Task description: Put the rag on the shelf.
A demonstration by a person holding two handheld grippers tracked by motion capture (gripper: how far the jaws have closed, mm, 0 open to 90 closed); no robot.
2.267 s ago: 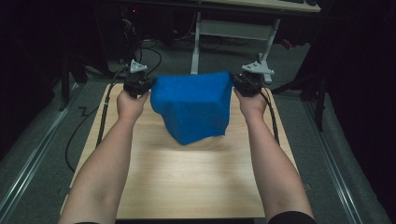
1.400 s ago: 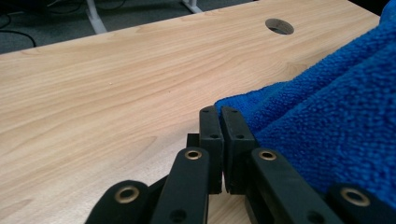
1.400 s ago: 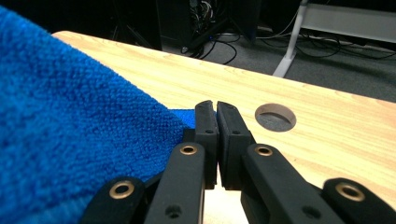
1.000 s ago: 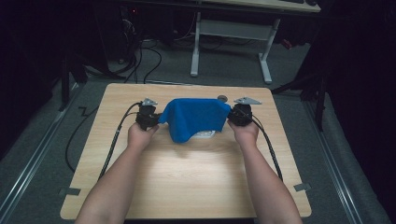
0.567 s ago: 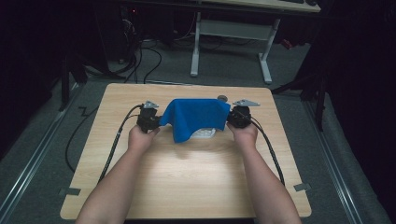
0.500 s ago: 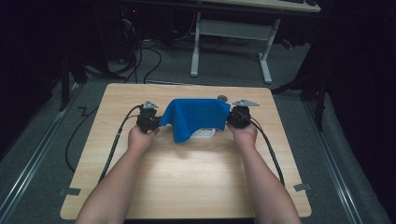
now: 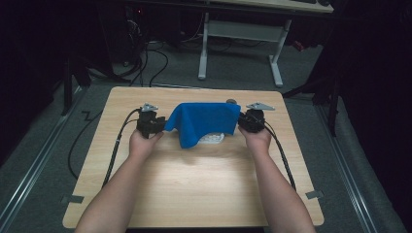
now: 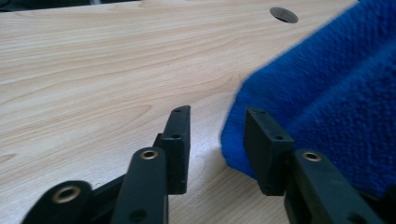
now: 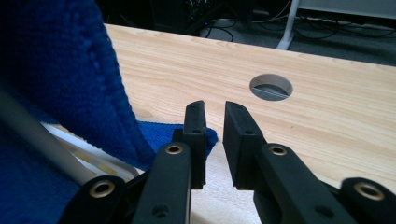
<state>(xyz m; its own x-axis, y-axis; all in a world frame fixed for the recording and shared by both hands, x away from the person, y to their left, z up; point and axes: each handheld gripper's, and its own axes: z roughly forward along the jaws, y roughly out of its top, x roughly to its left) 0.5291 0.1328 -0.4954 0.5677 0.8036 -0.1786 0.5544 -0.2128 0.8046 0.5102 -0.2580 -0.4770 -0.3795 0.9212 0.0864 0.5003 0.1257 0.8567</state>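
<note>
Both bare forearms reach in from the near edge and run forward, angled slightly toward each other. Each hand wraps around the body of its black two-jaw tongs, and the two are held level with one another, well apart. The left tongs (image 7: 158, 124) point inward to the right; their jaws have just been opening and now stand clearly parted, nothing pressed between the pads. The right tongs (image 7: 243, 121) point inward to the left; their jaws have just been opening too, and show a narrow empty gap.
</note>
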